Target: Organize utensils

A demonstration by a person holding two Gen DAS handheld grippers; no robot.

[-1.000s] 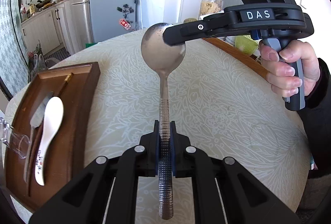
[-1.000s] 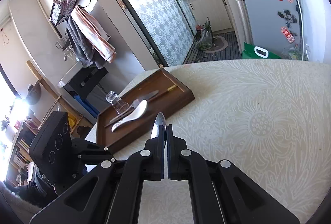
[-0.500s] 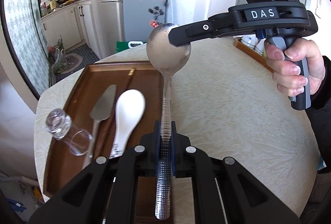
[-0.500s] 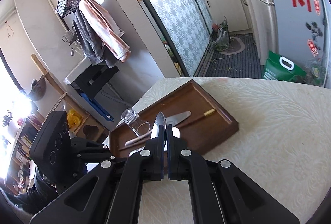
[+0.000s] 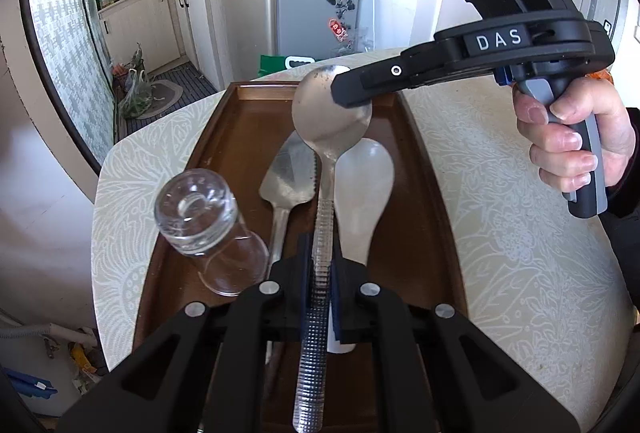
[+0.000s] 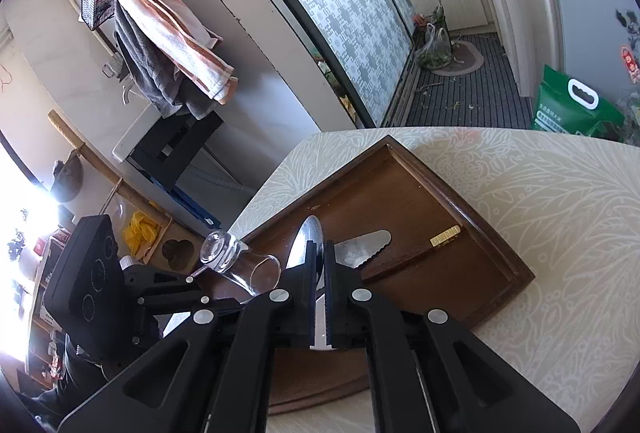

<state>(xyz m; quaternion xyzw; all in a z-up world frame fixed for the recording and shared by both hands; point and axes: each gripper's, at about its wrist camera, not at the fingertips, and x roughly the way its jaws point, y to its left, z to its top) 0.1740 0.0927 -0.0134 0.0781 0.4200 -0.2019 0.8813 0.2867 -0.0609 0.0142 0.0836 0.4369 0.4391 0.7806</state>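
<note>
We see the left gripper [image 5: 320, 265] at the bottom middle of the left wrist frame, its jaws pressed tight on the ribbed handle of a metal spoon [image 5: 326, 137]. The spoon runs up the middle of the frame, held above a brown tray [image 5: 424, 169] that fills the centre. At the spoon's bowl, in the upper middle, the right gripper [image 5: 352, 93] comes in from the right; its jaws are clamped on the bowl's edge. The right hand [image 5: 576, 145] grips its handle at the right edge of the frame.

In the tray below the spoon lie a white spoon [image 5: 362, 185], just right of the metal handle, and a serrated server [image 5: 288, 177], just left of it. A glass [image 5: 204, 229] lies on its side at the tray's left rim, lower left of the frame. The tray rests on a patterned table [image 5: 520, 233].

In the right wrist frame, the right gripper [image 6: 319, 273] sits at the bottom middle, with the spoon's bowl [image 6: 308, 241] seen edge-on between its fingers. The tray [image 6: 460, 209] spreads across the centre, the server's blade [image 6: 360, 247] just right of the fingers, the glass [image 6: 236, 261] to their left, and the left gripper [image 6: 160, 293] in the lower left.
</note>
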